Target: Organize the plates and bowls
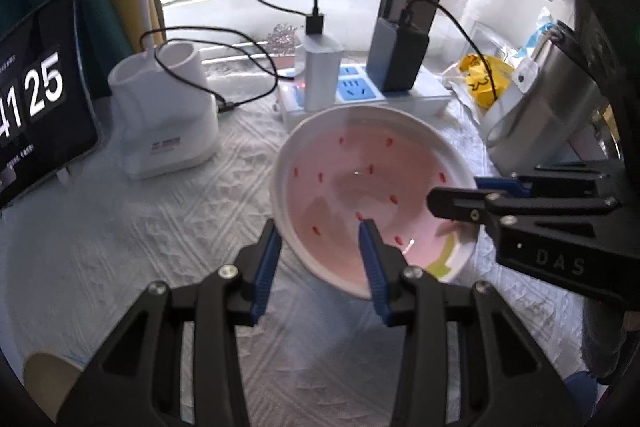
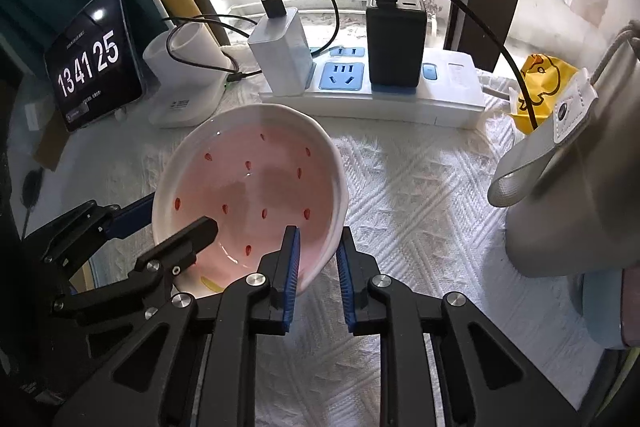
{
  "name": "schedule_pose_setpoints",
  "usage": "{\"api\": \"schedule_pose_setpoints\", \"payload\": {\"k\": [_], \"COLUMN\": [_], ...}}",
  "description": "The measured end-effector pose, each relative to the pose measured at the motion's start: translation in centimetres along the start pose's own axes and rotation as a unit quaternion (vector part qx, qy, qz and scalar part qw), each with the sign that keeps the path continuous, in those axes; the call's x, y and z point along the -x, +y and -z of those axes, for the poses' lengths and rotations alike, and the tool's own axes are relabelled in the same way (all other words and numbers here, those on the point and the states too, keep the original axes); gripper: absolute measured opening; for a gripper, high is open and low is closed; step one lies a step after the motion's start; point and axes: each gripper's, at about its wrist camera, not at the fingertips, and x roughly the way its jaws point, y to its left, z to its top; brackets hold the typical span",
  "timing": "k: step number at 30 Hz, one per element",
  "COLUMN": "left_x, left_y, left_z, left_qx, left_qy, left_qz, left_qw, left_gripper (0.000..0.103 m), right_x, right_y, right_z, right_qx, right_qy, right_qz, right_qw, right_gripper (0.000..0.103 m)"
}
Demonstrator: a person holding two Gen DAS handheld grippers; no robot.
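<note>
A pink bowl with red seed marks and a white rim (image 1: pixel 360 183) (image 2: pixel 256 187) sits tilted over the white textured cloth. My left gripper (image 1: pixel 320 251) straddles its near-left rim, one blue pad inside the bowl and one outside, with a wide gap. My right gripper (image 2: pixel 318 255) straddles the bowl's right rim, pads close on either side of the wall. Each gripper shows in the other's view: the right gripper (image 1: pixel 472 195) at the bowl's right rim, the left gripper (image 2: pixel 176 223) at its left rim.
A white power strip (image 2: pixel 400 95) with a white charger (image 2: pixel 280 55), a black charger (image 2: pixel 394 43) and cables lies behind the bowl. A tablet clock (image 2: pixel 92 67) and white holder (image 1: pixel 160 115) stand at left. A steel flask with grey strap (image 2: pixel 568 163) and yellow bag (image 2: pixel 540 83) stand at right.
</note>
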Motion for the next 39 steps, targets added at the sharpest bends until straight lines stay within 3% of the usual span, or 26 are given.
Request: {"api": "schedule_pose_setpoints", "payload": {"k": [8,16,39], "left_x": [0.1,2.0,11.0], "left_y": [0.1,0.3,-0.1], "left_z": [-0.2,-0.6,-0.1], "left_qx": [-0.004,-0.006,-0.017], "left_qy": [-0.006,-0.029,-0.089], "left_qz": [-0.006,-0.008,0.031], "left_qw": [1.0000,0.9995,0.9954], "left_gripper": [0.032,0.032,0.032], "right_x": [0.2,1.4,10.9], "right_y": [-0.7,-0.1,3.0], "right_z": [0.1,0.3,2.0], "right_qx": [-0.019,-0.021,-0.012], "right_qy": [0.004,-0.004,-0.067], "right_qz": [-0.014,-0.016,0.008], "right_qw": [1.000,1.000,0.998], "right_gripper": [0.018,0.018,0.018]}}
